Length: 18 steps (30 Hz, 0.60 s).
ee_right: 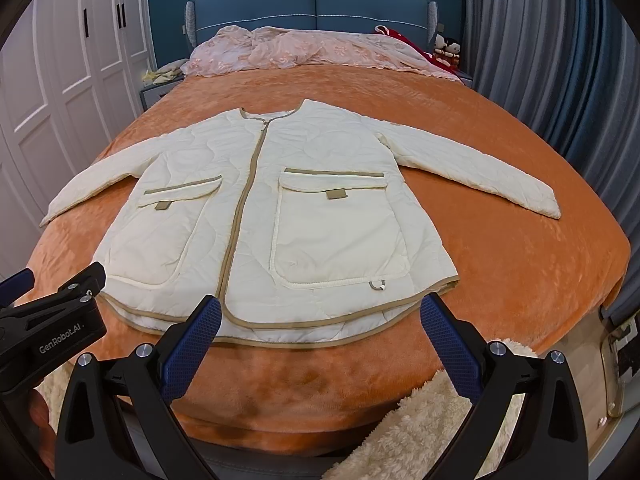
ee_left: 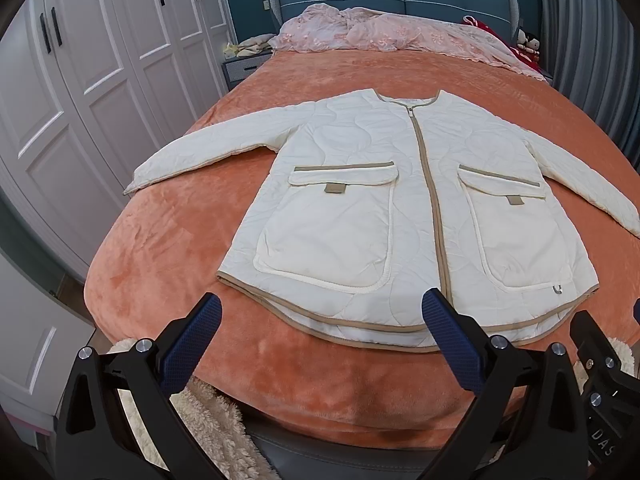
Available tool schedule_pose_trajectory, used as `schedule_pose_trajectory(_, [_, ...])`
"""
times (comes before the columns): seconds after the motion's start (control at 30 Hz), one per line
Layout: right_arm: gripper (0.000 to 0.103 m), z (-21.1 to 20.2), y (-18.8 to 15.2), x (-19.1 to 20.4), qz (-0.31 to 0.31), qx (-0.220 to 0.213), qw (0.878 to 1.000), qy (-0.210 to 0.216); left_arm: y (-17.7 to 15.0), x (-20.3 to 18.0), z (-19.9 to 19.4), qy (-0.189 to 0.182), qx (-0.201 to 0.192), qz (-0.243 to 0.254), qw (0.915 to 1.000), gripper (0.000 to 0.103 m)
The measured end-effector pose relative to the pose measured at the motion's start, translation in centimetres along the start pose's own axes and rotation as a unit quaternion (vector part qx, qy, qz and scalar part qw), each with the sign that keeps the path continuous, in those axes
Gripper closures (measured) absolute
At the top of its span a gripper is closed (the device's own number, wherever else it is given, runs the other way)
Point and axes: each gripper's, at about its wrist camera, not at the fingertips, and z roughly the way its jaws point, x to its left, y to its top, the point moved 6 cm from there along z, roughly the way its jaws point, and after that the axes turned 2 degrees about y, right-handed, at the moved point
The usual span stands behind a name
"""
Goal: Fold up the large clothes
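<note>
The left gripper (ee_left: pixel 322 312) stands with its jaws wide apart and nothing between them, its blue-padded fingers (ee_left: pixel 450 332) framing the lower middle of the left wrist view just short of the jacket's hem. The right gripper (ee_right: pixel 320 312) is spread just as wide and equally empty at the lower middle of its own view.

The cream quilted jacket (ee_left: pixel 400 200) lies flat, front up and zipped, on the orange bedspread (ee_left: pixel 168 248), filling the centre of both frames, collar toward the top.

The left wrist view shows one whole sleeve (ee_left: pixel 192 152) reaching toward the left edge, while the other is cut off at the right. The right wrist view shows that other sleeve (ee_right: pixel 480 168) in full, stretched to the right. It also catches the left gripper's black body at the lower left, lettered GenRobot.AI. A pink quilt (ee_right: pixel 320 52) is bunched along the blue headboard (ee_right: pixel 312 4) at the top.
</note>
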Motion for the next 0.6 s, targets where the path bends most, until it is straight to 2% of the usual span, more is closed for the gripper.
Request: schedule_pose_trajectory(0.6, [0.005, -0.05, -0.09, 0.11, -0.004, -0.001, 1.0, 0.002, -0.14, 0.05, -0.22, 0.001, 0.0, -0.001, 1.0, 0.005])
